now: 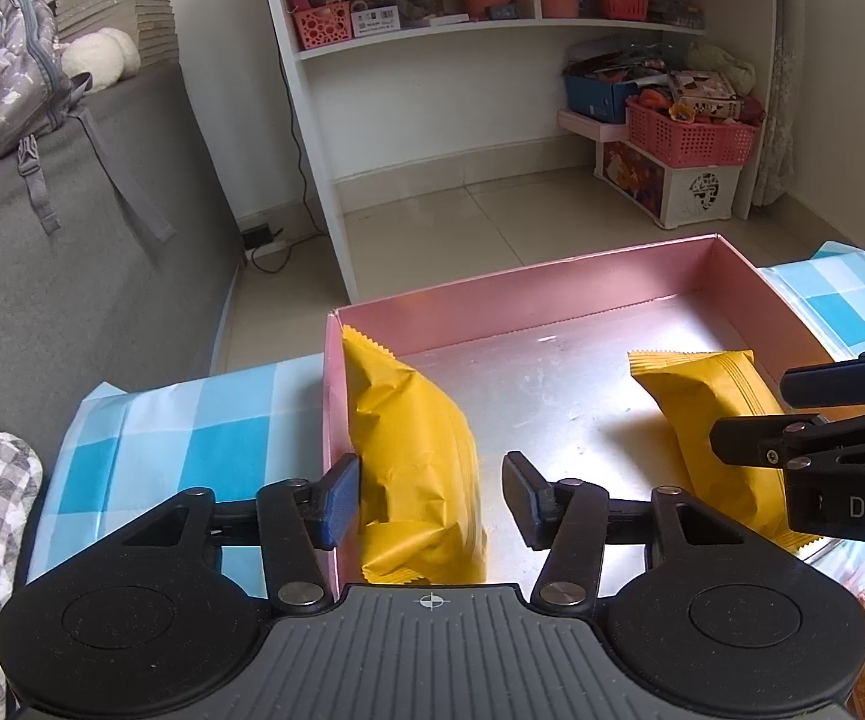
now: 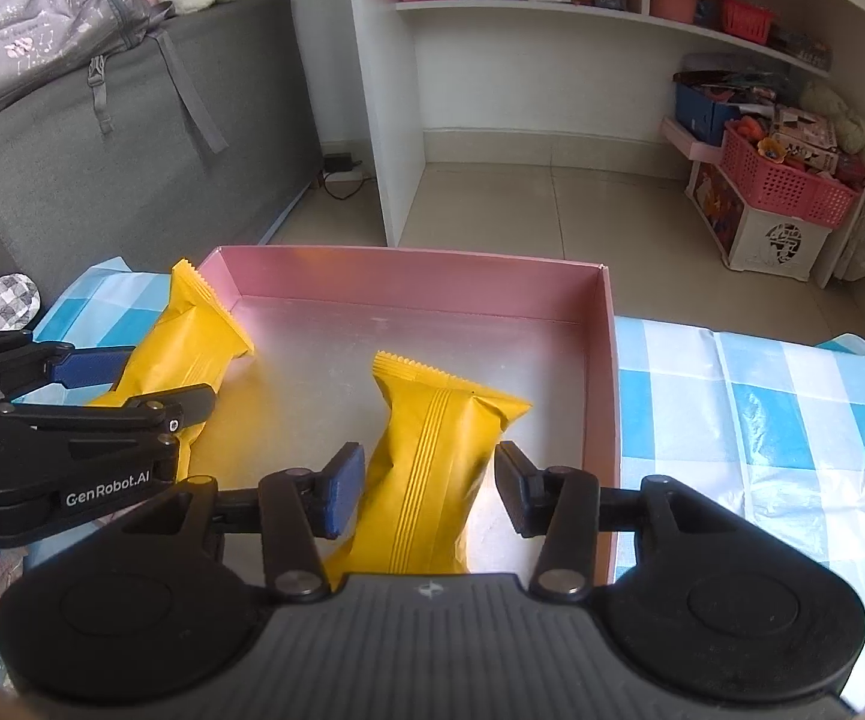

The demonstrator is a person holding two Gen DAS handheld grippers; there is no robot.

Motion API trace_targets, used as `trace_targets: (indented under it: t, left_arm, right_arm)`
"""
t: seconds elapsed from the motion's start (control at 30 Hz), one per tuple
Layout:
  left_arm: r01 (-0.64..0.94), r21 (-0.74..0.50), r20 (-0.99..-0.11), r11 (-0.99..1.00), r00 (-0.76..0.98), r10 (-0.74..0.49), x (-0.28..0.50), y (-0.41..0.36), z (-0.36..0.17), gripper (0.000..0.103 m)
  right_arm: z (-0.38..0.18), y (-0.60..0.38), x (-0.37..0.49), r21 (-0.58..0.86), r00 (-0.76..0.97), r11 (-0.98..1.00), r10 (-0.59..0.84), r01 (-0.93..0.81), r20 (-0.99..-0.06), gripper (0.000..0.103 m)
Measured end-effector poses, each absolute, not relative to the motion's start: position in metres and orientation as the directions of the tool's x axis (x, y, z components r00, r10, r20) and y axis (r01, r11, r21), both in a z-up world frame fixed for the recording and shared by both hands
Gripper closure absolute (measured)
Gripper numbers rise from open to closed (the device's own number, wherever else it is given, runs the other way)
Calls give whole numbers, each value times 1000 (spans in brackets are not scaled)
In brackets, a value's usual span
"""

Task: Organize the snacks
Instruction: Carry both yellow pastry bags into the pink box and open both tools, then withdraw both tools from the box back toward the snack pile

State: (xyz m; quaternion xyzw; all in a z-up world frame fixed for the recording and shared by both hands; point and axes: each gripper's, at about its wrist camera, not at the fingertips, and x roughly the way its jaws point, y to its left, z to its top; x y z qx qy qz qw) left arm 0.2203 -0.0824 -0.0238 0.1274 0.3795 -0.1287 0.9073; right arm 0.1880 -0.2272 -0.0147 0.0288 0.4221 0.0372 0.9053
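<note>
Both the left gripper [image 1: 432, 492] and right gripper [image 2: 429, 489] stand with jaws parted (pads slack) around yellow snack packets [image 1: 414, 450] lying in the pink box [image 1: 522, 294] at lower centre.

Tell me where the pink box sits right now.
The pink box sits on the blue checked cloth ahead of both grippers, holding two yellow snack packs, with the white shelf unit behind it.

Bright daylight, sharp focus, fisheye-warped edges
</note>
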Motion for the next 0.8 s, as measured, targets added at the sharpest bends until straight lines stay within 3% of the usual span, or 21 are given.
trace_targets:
  t: [0.27, 0.8]
  left_arm:
    - [337, 117, -721, 934, 676, -154, 205, -78, -8, 34]
    - [350, 82, -721, 933, 667, -187, 141, -58, 21, 18]
  right_arm:
    - [1, -227, 178, 92, 644, 996, 84, -22, -761, 38]
    - [29, -220, 133, 57, 635, 997, 73, -46, -769, 19]
